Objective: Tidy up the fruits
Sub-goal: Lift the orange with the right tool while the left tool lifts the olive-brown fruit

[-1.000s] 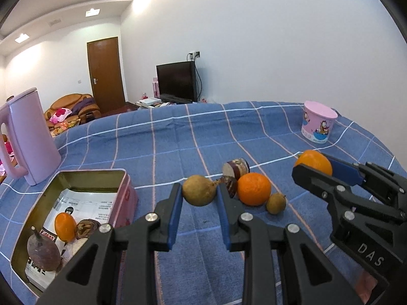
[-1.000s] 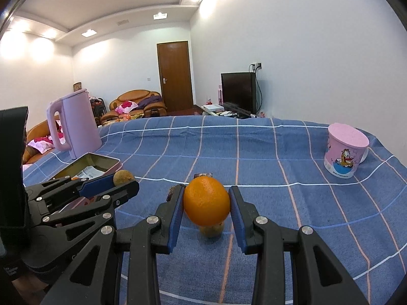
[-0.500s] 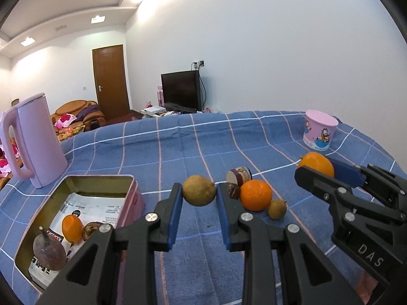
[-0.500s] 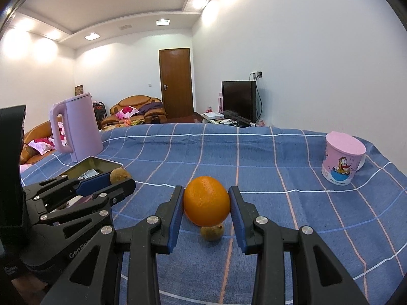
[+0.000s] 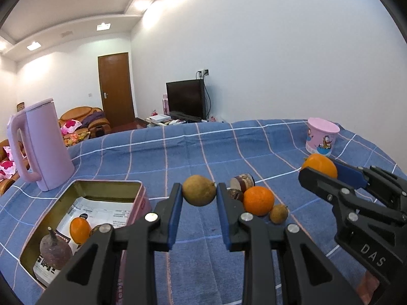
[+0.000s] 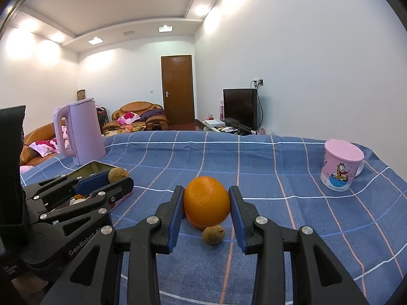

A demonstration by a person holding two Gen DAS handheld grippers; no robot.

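Note:
My left gripper point(image 5: 199, 195) is shut on a brown-green round fruit point(image 5: 199, 190) and holds it above the blue checked cloth, right of the open metal tin point(image 5: 106, 185). The tin holds a small orange point(image 5: 80, 230), a dark purple fruit point(image 5: 55, 252) and paper. My right gripper point(image 6: 206, 204) is shut on an orange point(image 6: 206, 204) held above the cloth; it also shows in the left wrist view point(image 5: 321, 165). On the cloth lie another orange point(image 5: 258, 200), a small brown fruit point(image 5: 278, 213) and a cut dark fruit point(image 5: 243, 180).
A pink kettle point(image 5: 44, 147) stands behind the tin at the left. A pink lidded cup point(image 5: 321, 137) stands at the far right of the table. In the right wrist view the left gripper point(image 6: 119, 178) is close at the left.
Both grippers have lifted with their fruits and the views have tilted up. The left gripper has come closer to the tin. The fruits on the cloth have not moved.

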